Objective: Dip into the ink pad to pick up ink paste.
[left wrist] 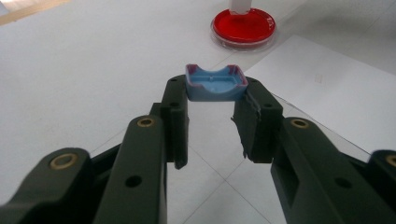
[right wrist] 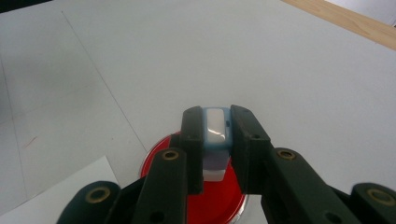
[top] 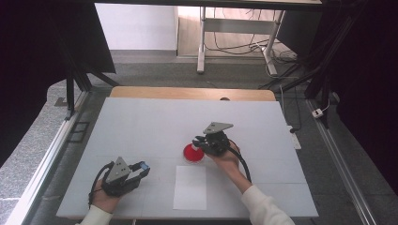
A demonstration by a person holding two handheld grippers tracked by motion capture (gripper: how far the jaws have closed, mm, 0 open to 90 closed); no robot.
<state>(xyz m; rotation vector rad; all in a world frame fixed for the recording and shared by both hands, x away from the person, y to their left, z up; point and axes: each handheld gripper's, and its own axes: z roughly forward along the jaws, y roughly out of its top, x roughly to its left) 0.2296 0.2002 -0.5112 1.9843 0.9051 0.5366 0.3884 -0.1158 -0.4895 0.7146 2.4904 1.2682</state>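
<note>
1. With the left gripper [left wrist: 212, 100] we are clamping a small blue cap [left wrist: 215, 83] between the jaw tips, hollow side up, low over the white table [top: 141, 126].
2. With the right gripper [right wrist: 215, 135] we are pinching a pale blue-and-white block [right wrist: 216, 128] directly above the red dish [top: 193, 153].
3. The dish is sitting just beyond a white paper sheet [top: 190, 187], which is lying flat near the table's front edge.

Both grippers' jaws clamped, loaded.
</note>
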